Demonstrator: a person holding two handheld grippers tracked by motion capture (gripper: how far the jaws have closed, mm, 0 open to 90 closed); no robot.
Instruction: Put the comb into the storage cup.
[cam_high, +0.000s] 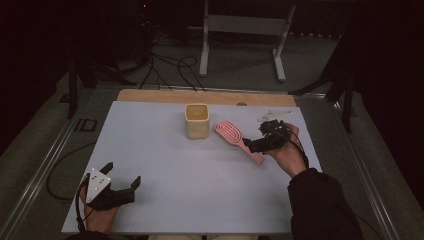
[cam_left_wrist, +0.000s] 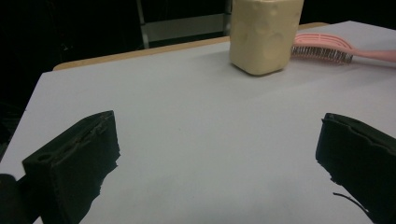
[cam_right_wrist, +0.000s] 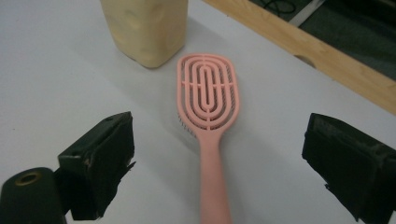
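The only readable marking is a pale "ID" on the dark floor (cam_high: 85, 125) just left of the table (cam_high: 150, 150).

Lighting: dim overall; room beyond the table (cam_high: 165, 150) nearly black, floor murky. Table surface: evenly lit pale grey-blue, no glare.
Shadows: soft and faint, beside the cream cup (cam_right_wrist: 144, 28) and under the pink brush (cam_right_wrist: 208, 100).
Focus: high view slightly soft and grainy. Gripper views: near black fingers (cam_left_wrist: 74, 163) blurred at their edges; cup top cut off, mildly soft.
Colour: cool cast.
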